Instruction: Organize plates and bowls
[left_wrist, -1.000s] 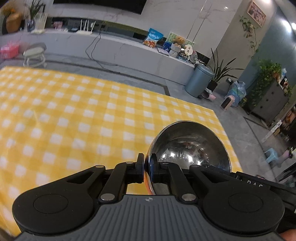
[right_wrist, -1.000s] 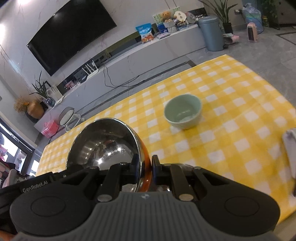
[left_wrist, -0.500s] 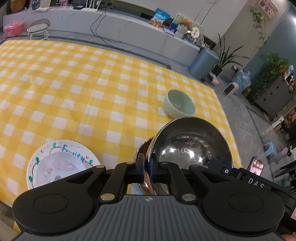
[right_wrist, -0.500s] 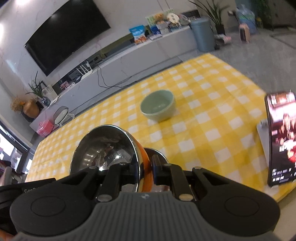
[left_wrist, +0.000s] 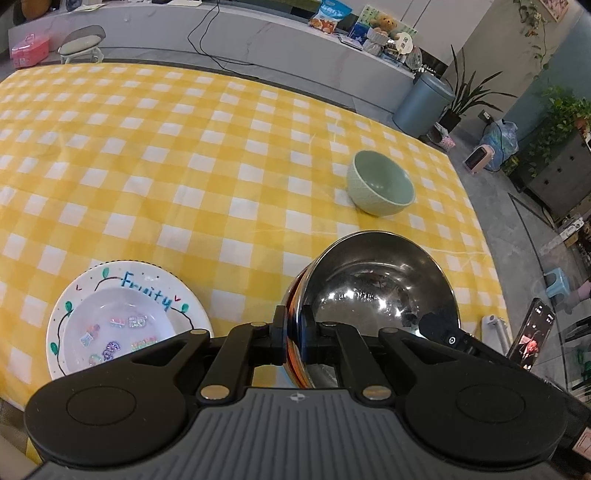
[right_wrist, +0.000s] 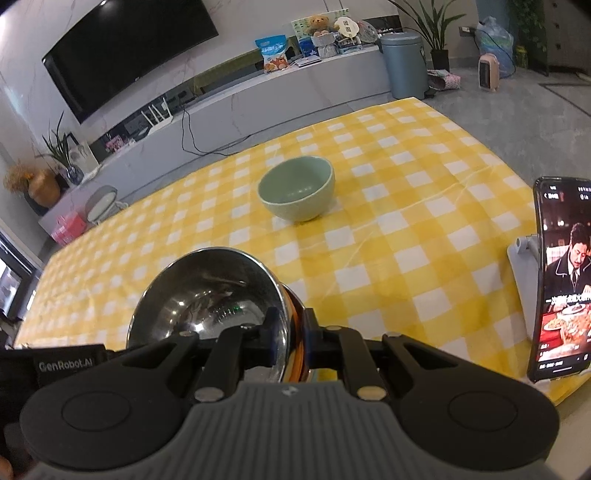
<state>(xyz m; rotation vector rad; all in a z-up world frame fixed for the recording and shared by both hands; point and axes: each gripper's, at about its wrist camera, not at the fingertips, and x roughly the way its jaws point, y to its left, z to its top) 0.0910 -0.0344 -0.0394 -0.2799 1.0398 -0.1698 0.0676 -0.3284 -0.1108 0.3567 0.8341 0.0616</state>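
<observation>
Fingers (left_wrist: 275, 334) of both grippers pinch one steel bowl (left_wrist: 380, 291); one green bowl (left_wrist: 382, 186), one plate (left_wrist: 122, 317).

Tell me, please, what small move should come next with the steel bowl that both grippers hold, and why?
Probably lower it gently to the cloth. The steel bowl is tilted and clamped at opposite rims by the left gripper and right gripper, above the yellow checked tablecloth. The green bowl and the plate stand clear of it.
</observation>
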